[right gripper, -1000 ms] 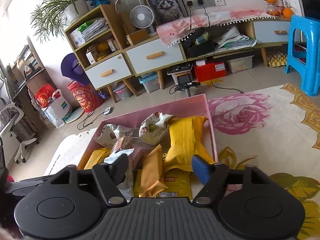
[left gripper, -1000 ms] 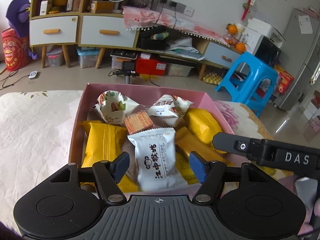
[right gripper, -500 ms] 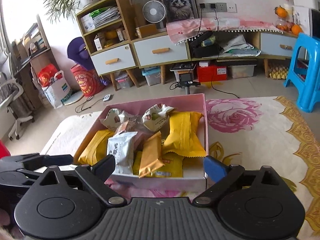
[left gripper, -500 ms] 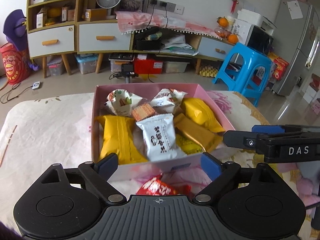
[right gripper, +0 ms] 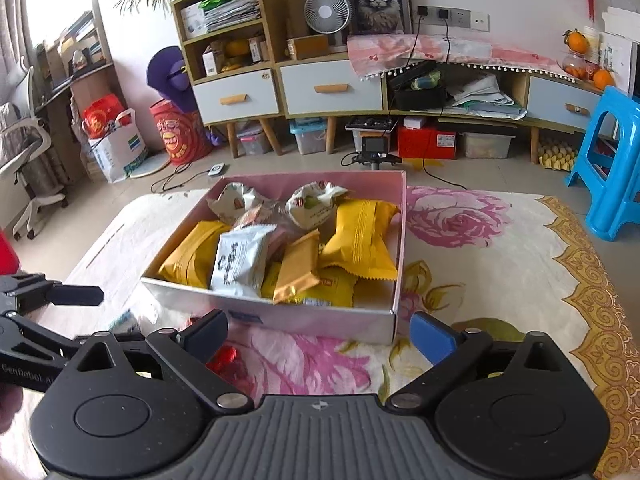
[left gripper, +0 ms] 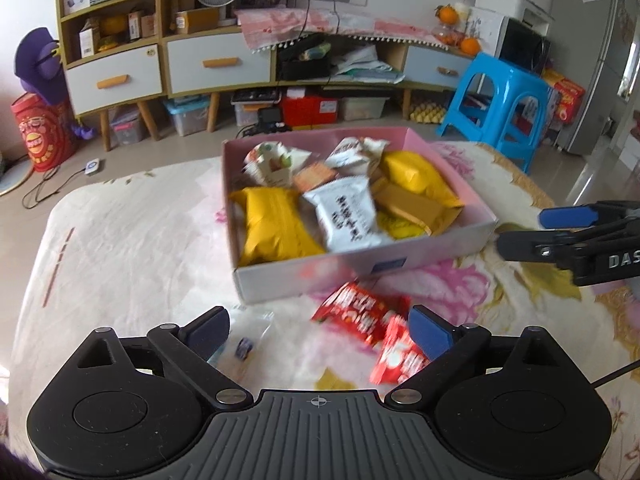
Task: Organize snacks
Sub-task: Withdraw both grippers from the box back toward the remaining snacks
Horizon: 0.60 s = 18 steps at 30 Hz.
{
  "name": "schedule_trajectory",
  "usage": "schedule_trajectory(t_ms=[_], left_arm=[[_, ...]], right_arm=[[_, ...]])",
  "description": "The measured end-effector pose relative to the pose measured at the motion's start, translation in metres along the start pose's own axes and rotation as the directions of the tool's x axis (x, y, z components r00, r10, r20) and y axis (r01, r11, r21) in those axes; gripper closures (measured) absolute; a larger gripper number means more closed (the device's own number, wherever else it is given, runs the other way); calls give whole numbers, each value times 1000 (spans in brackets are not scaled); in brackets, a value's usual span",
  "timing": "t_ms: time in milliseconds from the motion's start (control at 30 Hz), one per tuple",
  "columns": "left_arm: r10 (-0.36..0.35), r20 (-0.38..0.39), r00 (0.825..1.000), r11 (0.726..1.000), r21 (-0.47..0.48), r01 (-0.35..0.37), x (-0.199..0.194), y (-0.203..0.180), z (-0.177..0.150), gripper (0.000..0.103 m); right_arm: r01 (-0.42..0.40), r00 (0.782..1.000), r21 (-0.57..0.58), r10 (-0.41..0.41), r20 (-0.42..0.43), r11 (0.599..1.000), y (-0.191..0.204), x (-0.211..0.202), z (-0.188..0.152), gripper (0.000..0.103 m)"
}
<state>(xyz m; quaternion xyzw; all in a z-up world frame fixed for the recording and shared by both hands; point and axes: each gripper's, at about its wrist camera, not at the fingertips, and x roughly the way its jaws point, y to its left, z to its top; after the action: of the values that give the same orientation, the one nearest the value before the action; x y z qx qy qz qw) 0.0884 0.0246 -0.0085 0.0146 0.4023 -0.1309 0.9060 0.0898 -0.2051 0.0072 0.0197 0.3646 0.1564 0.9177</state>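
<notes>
Left gripper (left gripper: 318, 334), lower centre of the left wrist view, points downward over the cloth; its jaws have just been opening and stand released, with nothing pressed between the pads (two red snack packets (left gripper: 362, 314) lie on the cloth between and just beyond them). Right gripper (right gripper: 320, 334), lower centre of the right wrist view, is likewise spread wide after opening, holding nothing. Pink box (left gripper: 452, 184), centre of both views, sits on the floral tablecloth (left gripper: 132, 240) and contains yellow packets (left gripper: 272, 228), a white packet (left gripper: 346, 214) with dark printing, an orange-brown bar (right gripper: 298, 266) and crumpled white wrappers at its far end. Upper frame: wooden cabinet with pale drawers (right gripper: 332, 88), desk fan (right gripper: 326, 12), blue stool (left gripper: 500, 100) at upper right.
</notes>
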Motion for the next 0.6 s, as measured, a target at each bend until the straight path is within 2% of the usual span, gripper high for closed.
schedule_trajectory(t_ms=[267, 600], left_arm=[[31, -32, 999, 1000, 1, -31, -5, 18, -19, 6], [88, -30, 996, 991, 103, -85, 2, 35, -44, 5]], right_arm=[[-16, 1000, -54, 14, -28, 998, 1, -7, -15, 10], [-28, 997, -129, 19, -72, 991, 13, -1, -31, 10]])
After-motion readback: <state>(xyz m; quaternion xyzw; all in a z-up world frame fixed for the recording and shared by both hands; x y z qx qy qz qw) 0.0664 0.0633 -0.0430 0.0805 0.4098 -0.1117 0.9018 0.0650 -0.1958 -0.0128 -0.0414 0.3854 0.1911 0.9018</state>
